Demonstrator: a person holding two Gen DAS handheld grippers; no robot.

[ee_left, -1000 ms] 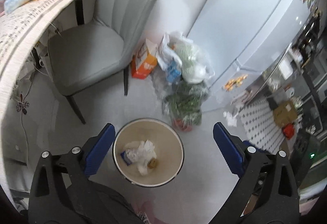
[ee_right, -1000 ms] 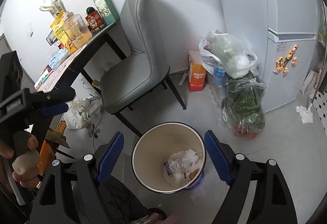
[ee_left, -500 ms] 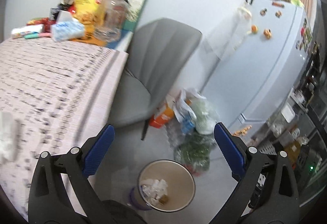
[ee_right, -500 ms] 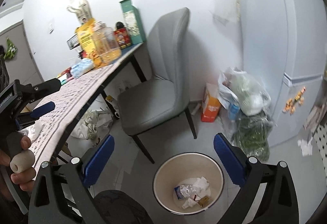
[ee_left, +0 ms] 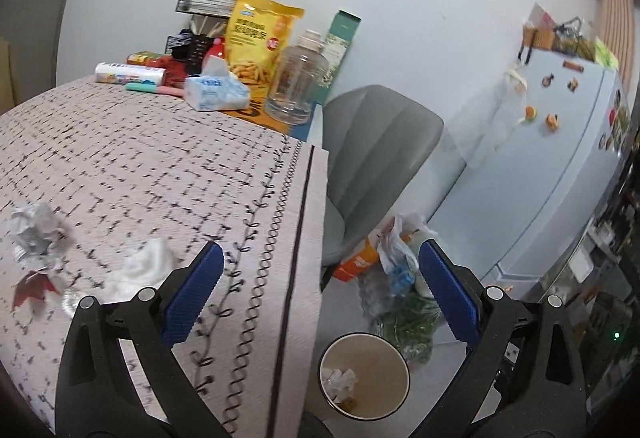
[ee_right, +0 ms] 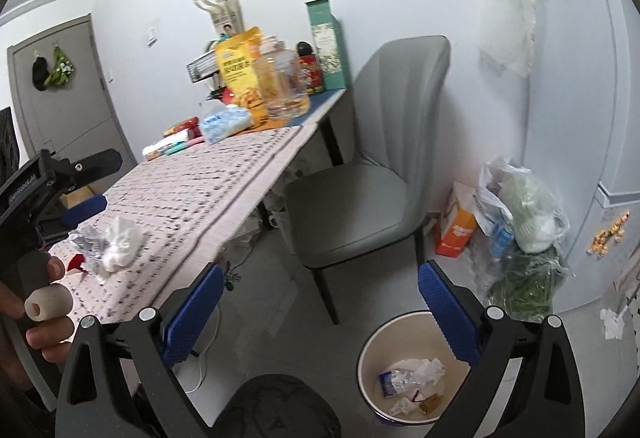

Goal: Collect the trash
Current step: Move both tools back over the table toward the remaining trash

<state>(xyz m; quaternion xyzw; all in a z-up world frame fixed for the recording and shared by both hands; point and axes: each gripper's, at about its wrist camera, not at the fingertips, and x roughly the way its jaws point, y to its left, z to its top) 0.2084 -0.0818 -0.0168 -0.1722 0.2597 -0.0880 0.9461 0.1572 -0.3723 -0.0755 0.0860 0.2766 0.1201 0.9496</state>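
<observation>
The left gripper [ee_left: 318,286] was held above the counter [ee_left: 160,174] edge, its blue-padded fingers [ee_left: 192,292] spread wide with nothing between them. The right gripper [ee_right: 318,312] was likewise spread wide and empty, over the floor. In the left wrist view, a white crumpled tissue [ee_left: 138,270] was seen at 9 o'clock just beside the left finger, with a crumpled foil wrapper [ee_left: 34,234] farther out at 9 o'clock (both resting on the patterned cloth). The trash bin [ee_left: 394,354] was placed on the floor at 5 o'clock, some trash already inside. A grey chair [ee_left: 376,154] was seen beyond, at 1 o'clock.
</observation>
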